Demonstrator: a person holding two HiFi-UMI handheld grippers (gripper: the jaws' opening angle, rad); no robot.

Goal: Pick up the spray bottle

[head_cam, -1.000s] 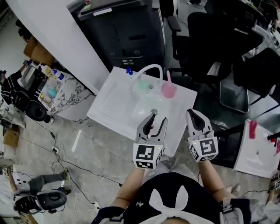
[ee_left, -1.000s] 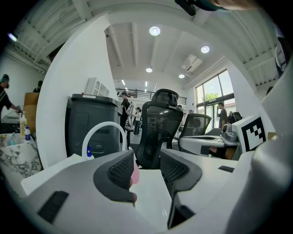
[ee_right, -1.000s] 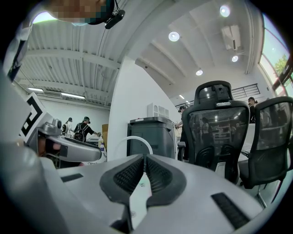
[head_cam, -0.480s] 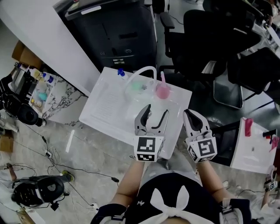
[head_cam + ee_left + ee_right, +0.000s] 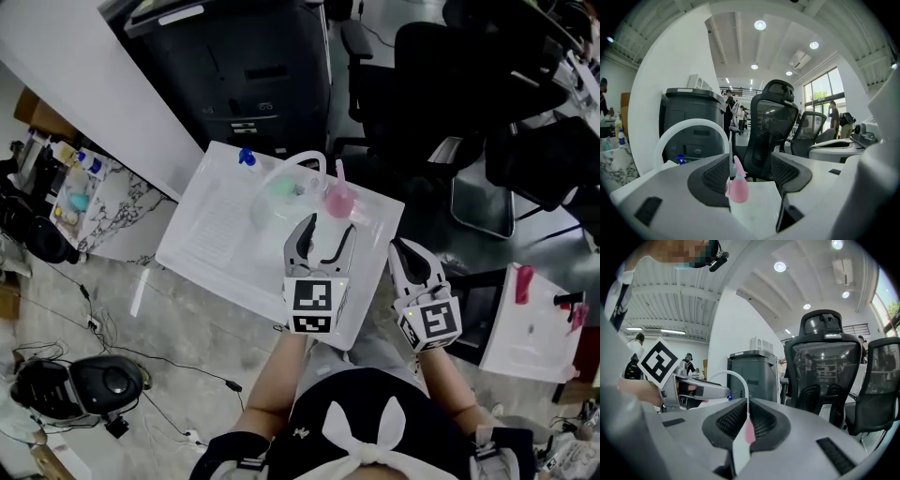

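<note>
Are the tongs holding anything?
No, nothing. The left tongs have just been opening, with the pink spray bottle ahead, not between them. The right tongs are shut and empty.

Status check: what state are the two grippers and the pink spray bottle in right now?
Left gripper: open, its jaws have just been opening, and nothing is gripped between them.
Right gripper: shut, empty.
Pink spray bottle: upright on the white table, just ahead of the left gripper's gap, not yet touched.
</note>
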